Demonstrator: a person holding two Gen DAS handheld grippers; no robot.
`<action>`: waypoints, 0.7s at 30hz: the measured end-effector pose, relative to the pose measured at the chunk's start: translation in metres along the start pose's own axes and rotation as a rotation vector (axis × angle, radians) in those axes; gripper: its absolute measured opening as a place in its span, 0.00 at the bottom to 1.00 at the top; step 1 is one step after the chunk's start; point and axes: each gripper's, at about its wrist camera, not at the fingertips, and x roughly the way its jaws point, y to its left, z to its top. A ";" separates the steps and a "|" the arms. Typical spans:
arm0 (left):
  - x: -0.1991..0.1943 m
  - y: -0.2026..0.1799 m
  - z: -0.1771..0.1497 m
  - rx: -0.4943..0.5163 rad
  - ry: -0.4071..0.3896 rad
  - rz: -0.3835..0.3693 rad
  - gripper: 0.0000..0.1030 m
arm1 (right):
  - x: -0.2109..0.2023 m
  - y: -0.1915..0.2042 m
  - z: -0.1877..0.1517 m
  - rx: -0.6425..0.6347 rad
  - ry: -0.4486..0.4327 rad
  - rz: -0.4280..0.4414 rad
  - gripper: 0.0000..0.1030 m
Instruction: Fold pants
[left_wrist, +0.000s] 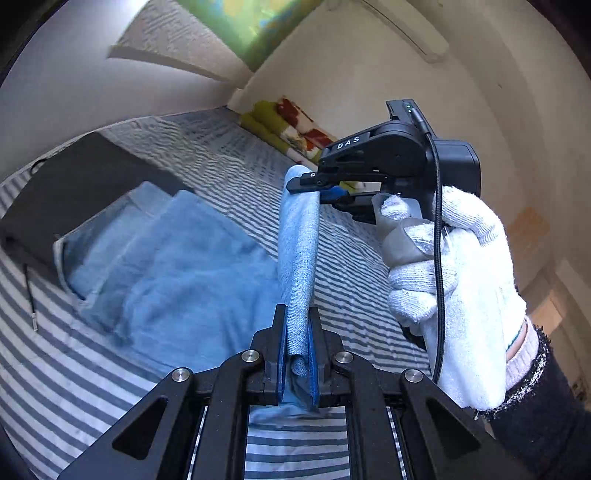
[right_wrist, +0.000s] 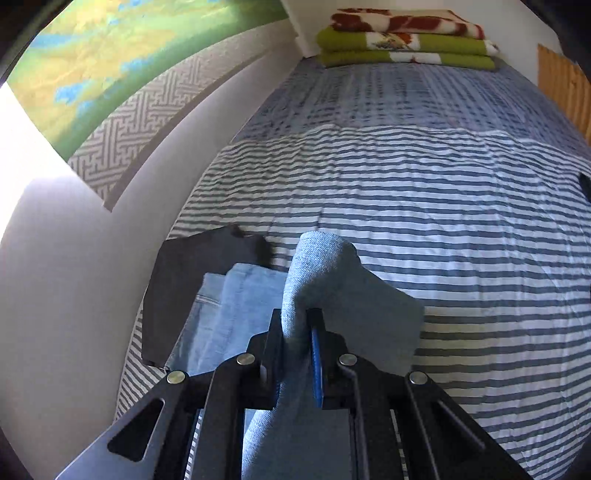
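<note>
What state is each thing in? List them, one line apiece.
Pants: partly folded on the bed, one light-blue edge lifted between both grippers.
Left gripper: shut on the pants.
Right gripper: shut on the pants.
Dark cloth: flat on the bed, partly under the pants.
Blankets: folded, stacked at the far end.
Bedsheet: spread, slightly wrinkled.

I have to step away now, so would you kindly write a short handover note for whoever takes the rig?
Left tool: shut on the pants edge.
Right tool: shut on the same edge, further along; the strip between is lifted and taut.
The rest of the pants lie bunched on the striped bed, partly over a dark cloth.
Done: edge picked up.
Left: carry it over, lay flat, finish folding.
</note>
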 end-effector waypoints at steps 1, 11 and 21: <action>-0.005 0.023 0.005 -0.053 -0.008 0.001 0.09 | 0.015 0.019 0.002 -0.022 0.016 -0.007 0.11; -0.014 0.159 0.020 -0.280 0.000 0.106 0.09 | 0.150 0.122 -0.009 -0.167 0.134 -0.140 0.10; 0.001 0.183 0.031 -0.296 -0.023 0.129 0.09 | 0.182 0.137 -0.002 -0.172 0.154 -0.177 0.11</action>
